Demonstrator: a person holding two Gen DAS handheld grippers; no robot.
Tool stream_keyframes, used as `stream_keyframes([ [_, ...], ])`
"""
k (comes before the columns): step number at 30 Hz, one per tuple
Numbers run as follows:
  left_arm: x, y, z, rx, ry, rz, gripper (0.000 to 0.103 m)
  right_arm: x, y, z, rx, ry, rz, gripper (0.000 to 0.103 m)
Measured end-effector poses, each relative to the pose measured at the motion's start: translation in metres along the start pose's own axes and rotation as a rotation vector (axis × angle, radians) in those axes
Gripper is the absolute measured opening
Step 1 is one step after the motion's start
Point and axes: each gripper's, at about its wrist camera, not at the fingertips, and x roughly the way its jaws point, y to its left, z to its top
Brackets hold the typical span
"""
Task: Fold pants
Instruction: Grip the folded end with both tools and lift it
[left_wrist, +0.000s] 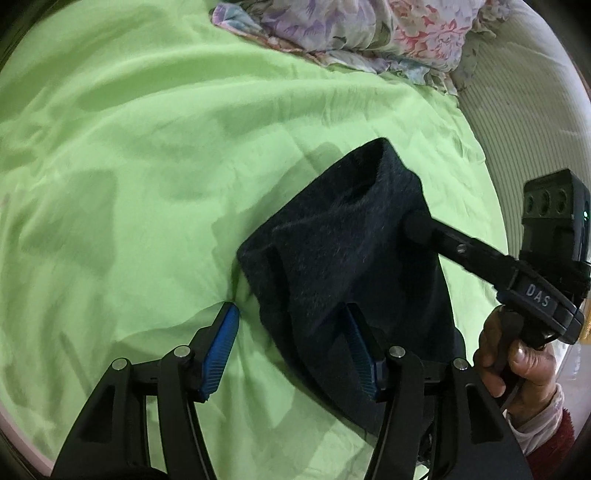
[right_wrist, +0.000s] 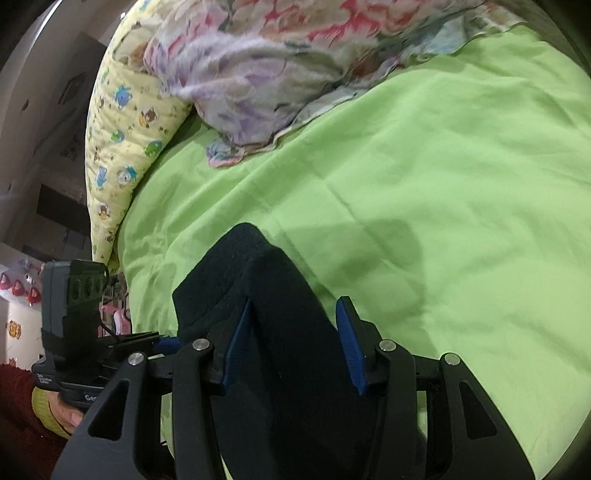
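Dark fleecy pants are lying bunched on my green bed sheet.
My left tool is standing spread, one pad under cloth; my right tool is gaping around a fold. The long axis is running away from me; the near end is getting cut off.

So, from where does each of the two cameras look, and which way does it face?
Left wrist: sits on the left gripper, looks forward and down at dark pants on the green sheet; the right gripper and a hand show.
Right wrist: sits on the right gripper, looks over the pants; the other handset shows at left.
Shared: pants, sheet, floral bedding.
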Motion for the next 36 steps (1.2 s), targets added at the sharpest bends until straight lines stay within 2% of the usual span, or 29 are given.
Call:
stream_keyframes([
  [1,-0.003,0.001,-0.002,0.007,-0.007,0.000,0.046,0.003,0.001,0.000,-0.006,0.007,0.006,0.046],
  [2,-0.002,-0.001,-0.002,0.019,-0.009,-0.010,0.034,0.003,0.002,-0.001,-0.014,0.006,0.009,0.037],
  [5,-0.002,-0.004,0.001,0.026,-0.005,-0.038,0.023,-0.003,0.006,-0.004,-0.032,-0.005,0.004,0.023],
  [8,-0.009,-0.015,0.003,0.043,-0.015,-0.073,0.017,-0.016,0.009,-0.010,-0.044,-0.033,0.015,0.019],
  [12,-0.029,-0.042,0.002,0.109,-0.040,-0.120,0.015,-0.050,0.008,-0.021,-0.029,-0.106,0.034,0.018],
  [17,-0.055,-0.089,-0.011,0.241,-0.066,-0.190,0.015,-0.099,0.002,-0.044,0.009,-0.212,0.055,0.017],
  [27,-0.075,-0.172,-0.056,0.441,-0.034,-0.316,0.015,-0.189,-0.013,-0.118,0.113,-0.418,0.045,0.017],
  [36,-0.073,-0.225,-0.119,0.610,0.040,-0.356,0.015,-0.232,-0.029,-0.193,0.221,-0.532,0.006,0.017],
])
